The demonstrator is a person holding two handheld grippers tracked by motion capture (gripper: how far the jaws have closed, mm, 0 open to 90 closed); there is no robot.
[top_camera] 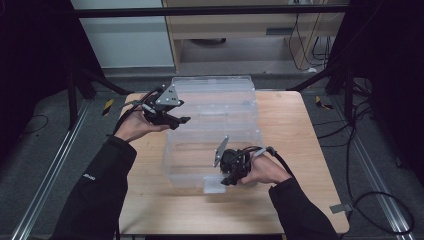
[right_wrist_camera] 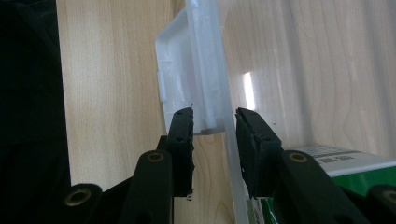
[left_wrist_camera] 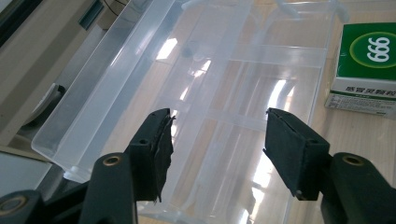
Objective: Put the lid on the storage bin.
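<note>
Plastic box (top_camera: 215, 125), clear and with its lid open, lies in the middle of the wooden table (top_camera: 310, 150) and reaches to the far edge, and its white latch tab (top_camera: 214, 185) sticks out from the wall facing the near edge. Right gripper (top_camera: 228, 181) has its jaws narrowly open on both sides of this tab and the wall, not clearly pressing them, with a green and white carton (right_wrist_camera: 345, 163) close beside. Left gripper (top_camera: 181, 121) hovers above the left far part of the box, jaws wide apart and holding nothing.
</note>
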